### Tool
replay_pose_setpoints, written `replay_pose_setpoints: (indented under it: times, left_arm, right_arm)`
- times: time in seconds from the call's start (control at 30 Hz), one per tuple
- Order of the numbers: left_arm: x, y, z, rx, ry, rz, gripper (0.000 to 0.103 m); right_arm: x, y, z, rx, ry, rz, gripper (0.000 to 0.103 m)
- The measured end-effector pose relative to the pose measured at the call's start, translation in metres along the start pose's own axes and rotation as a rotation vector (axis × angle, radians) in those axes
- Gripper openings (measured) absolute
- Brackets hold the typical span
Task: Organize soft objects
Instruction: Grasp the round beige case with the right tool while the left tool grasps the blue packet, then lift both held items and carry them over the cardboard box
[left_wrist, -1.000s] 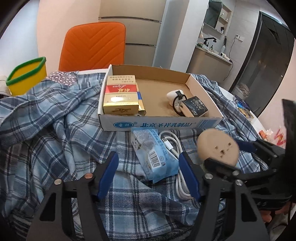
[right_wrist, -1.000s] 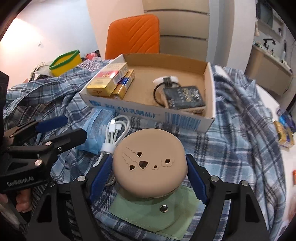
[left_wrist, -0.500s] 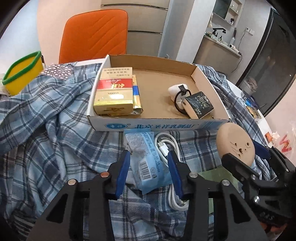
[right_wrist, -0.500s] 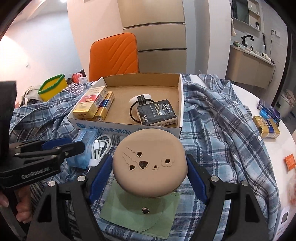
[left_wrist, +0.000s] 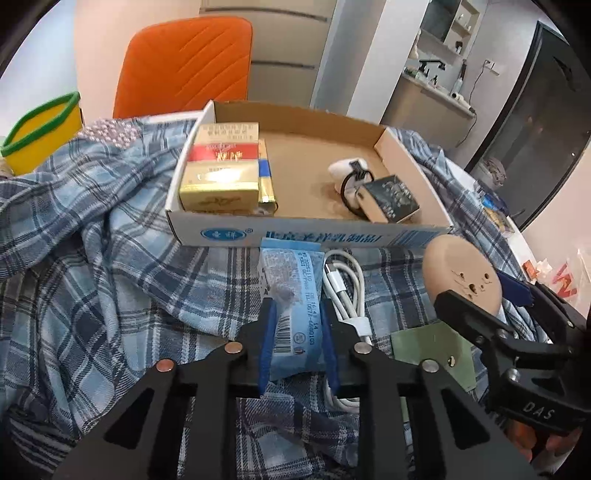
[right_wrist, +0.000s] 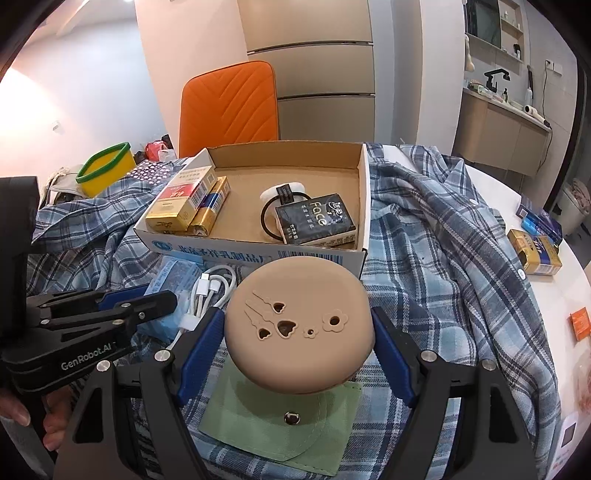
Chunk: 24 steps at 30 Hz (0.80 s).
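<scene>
A blue plastic packet (left_wrist: 286, 273) lies on the plaid shirt (left_wrist: 92, 258) in front of the cardboard box (left_wrist: 314, 232). My left gripper (left_wrist: 297, 308) is closing tight on the packet's near end, both blue pads pressing its sides. A round tan soft case (right_wrist: 299, 328) with small cut-out holes sits between the fingers of my right gripper (right_wrist: 297, 317), which is shut on it. The case hangs just above a green snap pouch (right_wrist: 280, 417). The left wrist view shows the same case (left_wrist: 461, 273) at the right.
A coiled white cable (left_wrist: 343, 291) lies between packet and pouch. The box holds cigarette cartons (left_wrist: 218, 173), a hair tie and a dark tissue pack (right_wrist: 314, 221). An orange chair (right_wrist: 229, 107) and a yellow bin (right_wrist: 107, 170) stand behind. Small boxes (right_wrist: 535, 251) sit at the table's right edge.
My left gripper's fingers have come together from wide apart onto the blue packet. The right gripper still holds the tan case, tilted up a little so more of the room shows.
</scene>
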<state>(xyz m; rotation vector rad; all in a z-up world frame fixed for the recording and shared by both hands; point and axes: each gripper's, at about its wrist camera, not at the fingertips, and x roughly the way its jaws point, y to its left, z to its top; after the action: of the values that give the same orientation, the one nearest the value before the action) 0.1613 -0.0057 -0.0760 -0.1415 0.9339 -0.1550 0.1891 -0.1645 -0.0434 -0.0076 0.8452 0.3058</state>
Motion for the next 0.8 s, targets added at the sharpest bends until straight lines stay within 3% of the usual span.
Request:
replay_pose_setpoints:
  times: [0.4, 0.8]
  left_arm:
    - [-0.052, -0.009, -0.012, 0.056, -0.303, 0.011, 0.021]
    - [-0.071, -0.017, -0.011, 0.074, -0.372, 0.037, 0.02]
  right_arm:
    - [-0.015, 0.005, -0.001, -0.027, -0.077, -0.007, 0.08]
    - [-0.036, 0.007, -0.002, -0.04, -0.179, -0.016, 0.08]
